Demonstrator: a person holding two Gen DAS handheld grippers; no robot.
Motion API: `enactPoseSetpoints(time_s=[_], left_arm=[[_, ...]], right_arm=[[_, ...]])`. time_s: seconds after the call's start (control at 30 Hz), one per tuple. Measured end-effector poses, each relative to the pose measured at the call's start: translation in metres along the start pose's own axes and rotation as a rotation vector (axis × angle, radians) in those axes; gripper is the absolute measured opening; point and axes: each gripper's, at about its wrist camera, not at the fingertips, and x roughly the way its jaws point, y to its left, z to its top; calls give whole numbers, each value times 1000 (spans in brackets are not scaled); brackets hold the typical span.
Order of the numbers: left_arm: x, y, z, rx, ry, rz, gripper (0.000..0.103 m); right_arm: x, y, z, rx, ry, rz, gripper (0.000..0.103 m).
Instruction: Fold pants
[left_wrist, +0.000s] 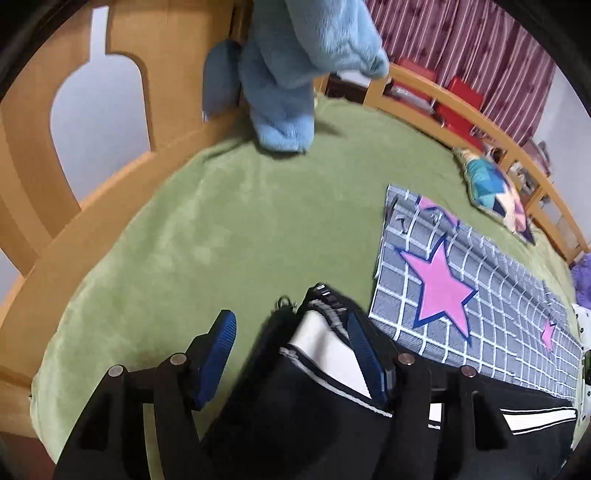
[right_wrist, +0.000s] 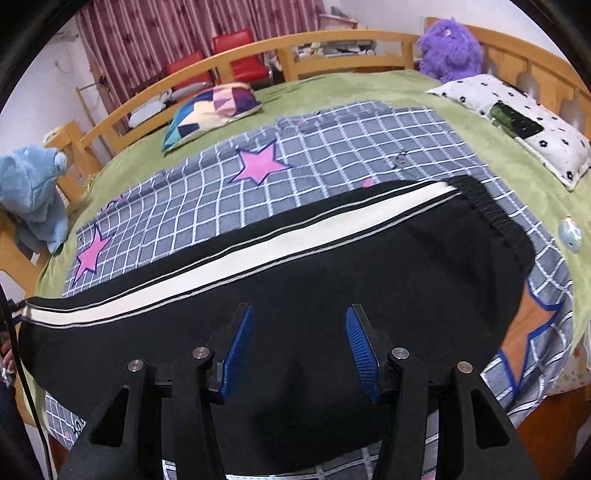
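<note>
Black pants (right_wrist: 332, 266) with a white side stripe lie flat across a grey checked blanket (right_wrist: 295, 173) with pink stars on the bed, waistband at the right. My right gripper (right_wrist: 299, 325) is open just above the middle of the pants, holding nothing. In the left wrist view the leg cuff end of the pants (left_wrist: 325, 354) lies between the open fingers of my left gripper (left_wrist: 291, 328), over the green sheet (left_wrist: 221, 221). The jaws stand wide apart around the cuff and do not pinch it.
A blue plush toy (left_wrist: 291, 74) leans at the wooden footboard (left_wrist: 37, 184). A colourful pillow (right_wrist: 214, 107), a purple plush (right_wrist: 450, 48) and a white dotted pillow (right_wrist: 517, 122) lie near the far rail. Red chairs (right_wrist: 236, 55) stand behind the bed.
</note>
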Motion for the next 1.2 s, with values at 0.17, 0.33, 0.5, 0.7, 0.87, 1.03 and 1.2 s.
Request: enactPoseSetpoints(time_s=[0.17, 0.33, 0.5, 0.7, 0.87, 1.03, 1.2], left_arm=[[-14, 19, -13, 7, 47, -33, 62], [-46, 34, -67, -7, 68, -116, 62], [-63, 43, -113, -54, 60, -113, 62], [-34, 67, -120, -219, 63, -163, 55], [7, 69, -111, -278, 143, -90, 51], [-43, 90, -100, -329, 28, -205, 8], [-24, 93, -120, -321, 133, -85, 24]], right_arm=[[4, 19, -2, -23, 6, 32, 52], [4, 32, -8, -41, 13, 51, 52], [8, 33, -18, -10, 43, 77, 52], [1, 36, -28, -1, 62, 92, 52], [-20, 36, -33, 3, 41, 88, 52], [-33, 38, -33, 4, 15, 89, 52], [-29, 41, -35, 3, 21, 111, 52]])
